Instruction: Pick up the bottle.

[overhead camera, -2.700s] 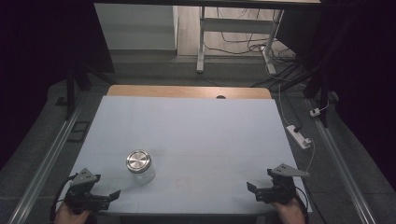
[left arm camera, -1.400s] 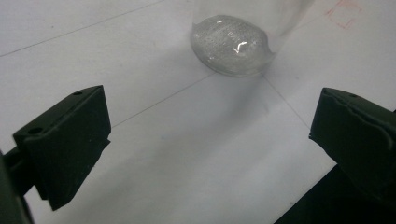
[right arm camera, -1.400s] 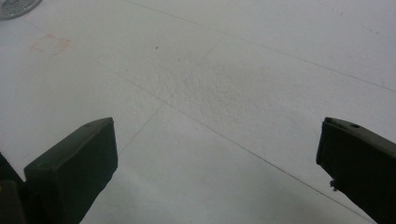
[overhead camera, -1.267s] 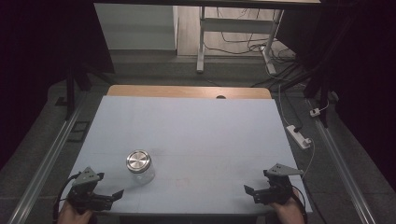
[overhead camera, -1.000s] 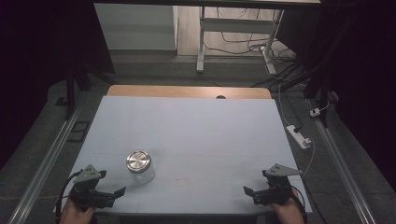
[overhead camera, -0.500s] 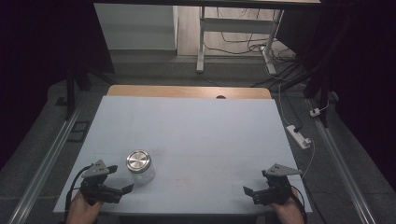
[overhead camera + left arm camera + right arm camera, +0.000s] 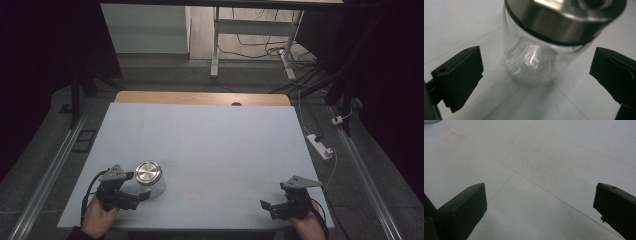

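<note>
The glass jar (image 7: 148, 178) stands upright on the near left part of the white table (image 7: 210, 145), a brushed steel lid (image 7: 147, 171) closing its top. In the left gripper view the jar (image 7: 534, 62) is seen close up: clear glass walls with a raised, glinting base, a dark band under the steel lid (image 7: 564, 17), and nothing that can be made out inside it.

The left gripper (image 7: 131, 189) is at the jar's near left side, its jaws spread wide with the jar in the gap between them. In the left gripper view (image 7: 534, 77) one black jaw stands off each side of the glass, and bare table shows between each jaw and the jar, so neither touches it.

The right gripper (image 7: 269, 207) sits well apart from the jar, at the near right corner of the table. Its jaws are also spread wide (image 7: 539, 207), with plain table surface between them and a faint red square mark (image 7: 454, 137) farther off.
</note>
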`<state>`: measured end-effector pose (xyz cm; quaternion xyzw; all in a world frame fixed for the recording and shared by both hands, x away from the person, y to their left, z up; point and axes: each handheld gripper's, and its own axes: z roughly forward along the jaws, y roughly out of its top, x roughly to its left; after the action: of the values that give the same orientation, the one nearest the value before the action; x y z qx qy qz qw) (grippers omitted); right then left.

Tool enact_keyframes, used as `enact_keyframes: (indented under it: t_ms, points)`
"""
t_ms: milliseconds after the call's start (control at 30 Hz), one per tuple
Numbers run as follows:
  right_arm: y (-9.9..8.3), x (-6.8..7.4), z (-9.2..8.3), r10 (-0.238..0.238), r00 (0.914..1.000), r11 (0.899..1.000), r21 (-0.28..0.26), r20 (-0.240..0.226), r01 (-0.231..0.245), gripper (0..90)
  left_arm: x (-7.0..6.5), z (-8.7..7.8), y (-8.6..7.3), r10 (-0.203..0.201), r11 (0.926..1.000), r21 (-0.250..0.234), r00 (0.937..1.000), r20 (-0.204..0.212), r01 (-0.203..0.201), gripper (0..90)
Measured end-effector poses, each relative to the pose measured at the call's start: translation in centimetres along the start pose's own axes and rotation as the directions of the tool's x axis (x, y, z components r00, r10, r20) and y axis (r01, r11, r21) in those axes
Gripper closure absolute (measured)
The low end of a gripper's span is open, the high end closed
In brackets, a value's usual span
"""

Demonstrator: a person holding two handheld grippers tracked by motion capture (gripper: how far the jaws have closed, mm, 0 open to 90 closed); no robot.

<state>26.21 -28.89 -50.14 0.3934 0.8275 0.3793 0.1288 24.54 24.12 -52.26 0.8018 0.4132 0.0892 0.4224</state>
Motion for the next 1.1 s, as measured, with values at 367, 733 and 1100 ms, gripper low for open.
enact_keyframes:
  t_ms: [367, 733, 1100]
  points:
    - [0.0, 0.0, 0.1, -0.004, 1.0000, 1.000, 0.007, -0.006, 0.004, 0.0, 0.3, 2.0, 1.6, 0.080, 0.9958, 0.044, 0.9968, 0.003, -0.080, 0.0]
    - [0.1, 0.2, 0.2, -0.016, 0.9998, 1.000, 0.021, -0.011, 0.016, 0.0, 0.3, 3.2, 2.4, 0.119, 0.9910, 0.060, 0.9928, 0.015, -0.120, 3.0]
    - [0.1, 0.2, 0.2, -0.028, 0.9995, 0.999, 0.026, -0.016, 0.028, 0.1, -0.6, 3.1, 2.8, 0.146, 0.9860, 0.085, 0.9888, -0.028, -0.143, 14.7]
